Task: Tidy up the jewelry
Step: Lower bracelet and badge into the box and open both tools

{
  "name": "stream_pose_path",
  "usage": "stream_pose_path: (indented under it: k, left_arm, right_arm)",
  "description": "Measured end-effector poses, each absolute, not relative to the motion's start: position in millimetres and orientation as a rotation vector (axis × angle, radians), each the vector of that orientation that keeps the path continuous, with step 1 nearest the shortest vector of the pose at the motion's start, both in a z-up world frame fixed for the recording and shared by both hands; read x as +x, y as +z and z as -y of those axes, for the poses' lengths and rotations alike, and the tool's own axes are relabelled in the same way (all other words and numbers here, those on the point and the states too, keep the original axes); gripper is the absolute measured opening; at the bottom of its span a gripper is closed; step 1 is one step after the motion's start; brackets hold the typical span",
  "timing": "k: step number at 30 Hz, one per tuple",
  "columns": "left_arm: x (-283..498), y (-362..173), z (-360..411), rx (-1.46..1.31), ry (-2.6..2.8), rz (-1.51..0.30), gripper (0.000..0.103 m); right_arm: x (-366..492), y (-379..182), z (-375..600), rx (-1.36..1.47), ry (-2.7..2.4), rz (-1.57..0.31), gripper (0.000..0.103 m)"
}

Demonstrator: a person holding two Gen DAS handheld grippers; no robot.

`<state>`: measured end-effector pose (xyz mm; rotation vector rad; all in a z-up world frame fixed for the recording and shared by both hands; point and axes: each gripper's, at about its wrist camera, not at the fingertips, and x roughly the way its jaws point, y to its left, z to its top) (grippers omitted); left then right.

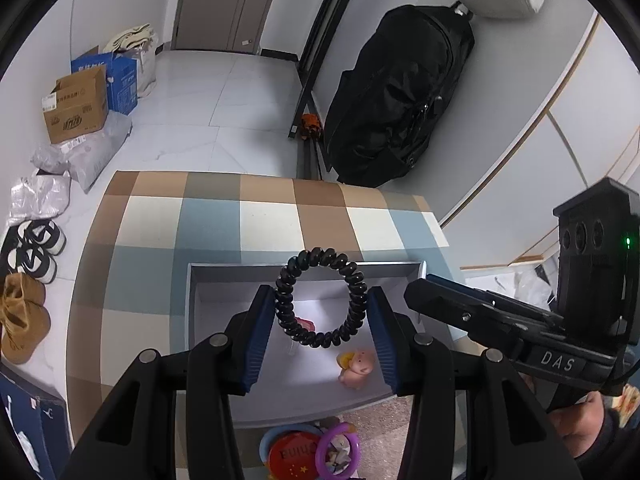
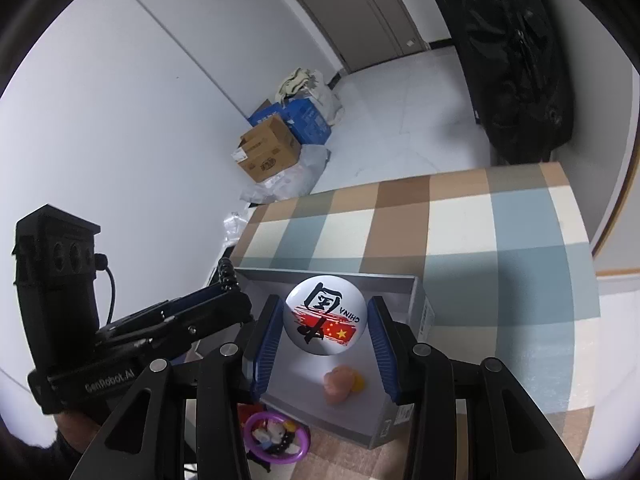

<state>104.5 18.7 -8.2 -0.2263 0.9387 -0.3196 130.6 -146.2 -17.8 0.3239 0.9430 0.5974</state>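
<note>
We pinched the spiral hair tie (image 1: 321, 298) and the China badge (image 2: 325, 314) over the box (image 1: 224, 280) at frame centre; loosening either could've dropped it outside.

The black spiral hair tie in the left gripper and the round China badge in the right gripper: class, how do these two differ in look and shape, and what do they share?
The black spiral hair tie is an open coiled ring you can see through; the China badge is a solid disc. The hair tie is plain black; the badge is white with black characters and a red flag design. Both are round, each is pinched between blue pads of the left gripper or right gripper, and both are above the grey box.
</note>
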Motion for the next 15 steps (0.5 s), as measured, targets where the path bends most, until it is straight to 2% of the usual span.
stream_pose_path:
  k: [15]
  left_arm:
    - [114.8, -15.7, -18.1, -0.267, -0.306, -0.973, 0.041]
  right_arm:
    - [137.0, -25.2, 139.6, 0.35, 0.59, -0.983, 0.043]
